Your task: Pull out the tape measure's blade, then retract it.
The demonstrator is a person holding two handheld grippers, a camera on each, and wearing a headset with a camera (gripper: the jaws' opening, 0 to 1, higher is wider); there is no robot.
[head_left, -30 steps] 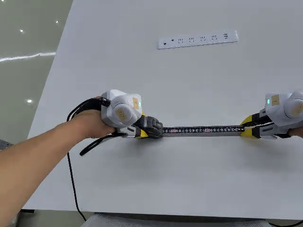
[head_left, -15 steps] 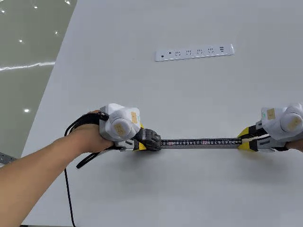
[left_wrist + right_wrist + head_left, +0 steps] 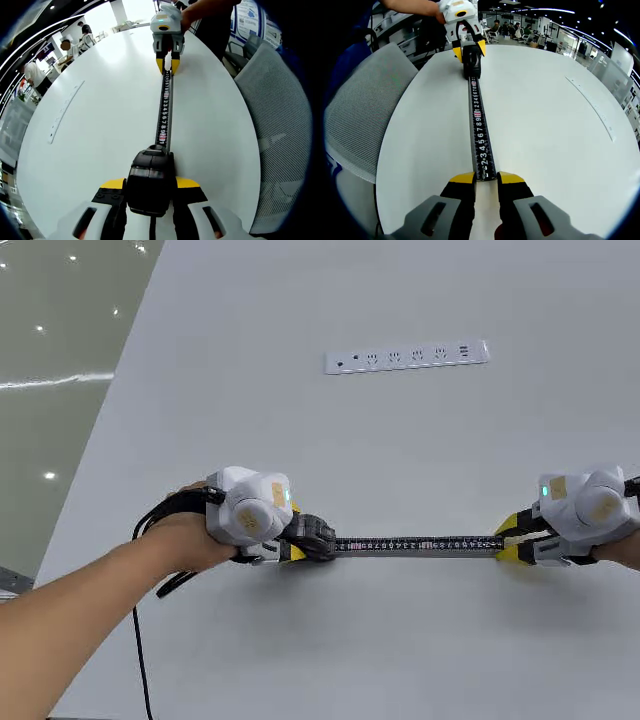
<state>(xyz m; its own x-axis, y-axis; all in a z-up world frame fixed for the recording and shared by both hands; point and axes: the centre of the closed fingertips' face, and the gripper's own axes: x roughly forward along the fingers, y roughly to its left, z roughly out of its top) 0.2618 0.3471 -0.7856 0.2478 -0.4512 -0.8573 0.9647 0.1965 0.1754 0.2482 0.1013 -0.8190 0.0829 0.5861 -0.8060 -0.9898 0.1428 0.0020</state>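
The jaws of the left gripper (image 3: 288, 551) clamp the tape measure (image 3: 316, 537). Those of the right gripper (image 3: 510, 539) pinch the end of the blade (image 3: 420, 543), stretched along the counter (image 3: 400, 440).

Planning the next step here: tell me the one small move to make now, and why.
Probably ease the right gripper toward the case, letting the blade wind in. The blade lies stretched along the table, its tip pinched by the right gripper, the case clamped in the left gripper, so the pull-out looks done and retraction remains.

Black tape measure (image 3: 312, 537), dark white-numbered blade (image 3: 415, 543), yellow-tipped left claw (image 3: 150, 183) and right claw (image 3: 486, 178), white table (image 3: 400, 440).
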